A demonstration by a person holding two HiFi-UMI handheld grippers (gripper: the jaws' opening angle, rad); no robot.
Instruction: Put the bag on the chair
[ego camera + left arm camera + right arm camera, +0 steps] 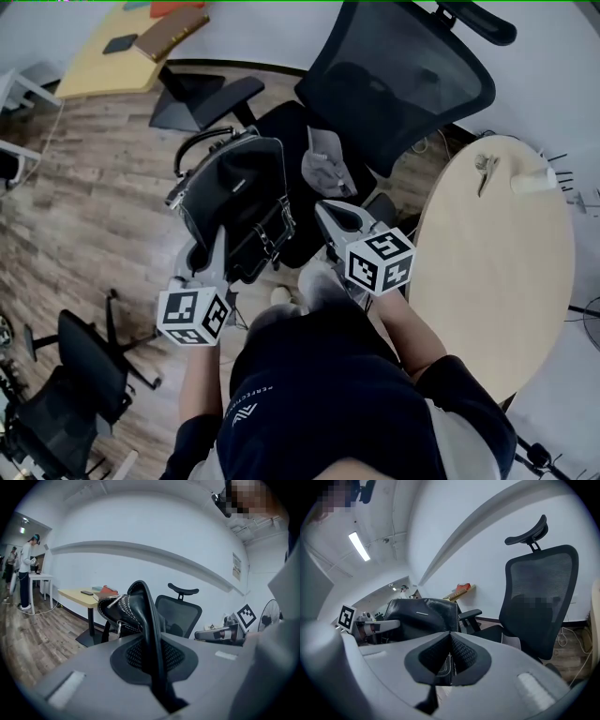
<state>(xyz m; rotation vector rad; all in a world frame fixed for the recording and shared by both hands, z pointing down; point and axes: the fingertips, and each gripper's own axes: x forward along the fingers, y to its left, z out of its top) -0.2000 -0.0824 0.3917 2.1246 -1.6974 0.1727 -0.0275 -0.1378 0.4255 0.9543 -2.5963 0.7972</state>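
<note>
Wood floor (103, 187) of an office; bag held up by the chair.
Mesh chair (403, 75) at one o'clock. The soft leather bag (239, 192) hangs at eleven near its seat and looks likely to sag. The left gripper (152, 653) pinches its strap (146, 616), and the right gripper (449, 660) pinches a stitched strip (449, 665).

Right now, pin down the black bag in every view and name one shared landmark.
Head view: black bag left of centre.
Left gripper view: black bag centre, strap between the jaws.
Right gripper view: black bag centre-left, beyond the jaws.
Shared landmark: mesh office chair, right of the bag in each.
</note>
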